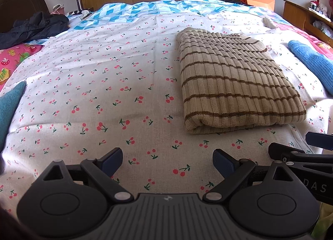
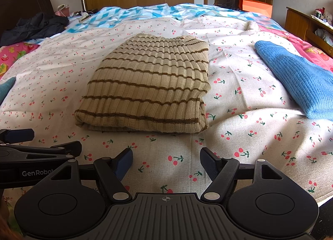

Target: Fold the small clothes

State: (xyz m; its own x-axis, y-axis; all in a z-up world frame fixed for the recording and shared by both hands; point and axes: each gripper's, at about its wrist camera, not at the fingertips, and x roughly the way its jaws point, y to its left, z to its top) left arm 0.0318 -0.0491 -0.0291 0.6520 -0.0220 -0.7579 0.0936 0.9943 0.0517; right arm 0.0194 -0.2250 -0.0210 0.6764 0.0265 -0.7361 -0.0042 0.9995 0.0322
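A beige striped sweater [image 2: 149, 86] is showing a soft ribbed knit, lying on a matt woven cherry-print sheet [image 2: 239, 136]. A blue sweater [image 2: 299, 82] is looking fuzzy and chunky. The right hand-held gripper [image 2: 166, 164] is showing matt black plastic with textured blue pads [image 2: 210, 164].

A folded sweater [image 2: 148, 86] was laid on the bed [image 2: 239, 136] toward its near edge. A second knit garment [image 2: 299, 82] was placed to its right, well apart. A jacket [image 2: 33, 27] was left at the far left corner.
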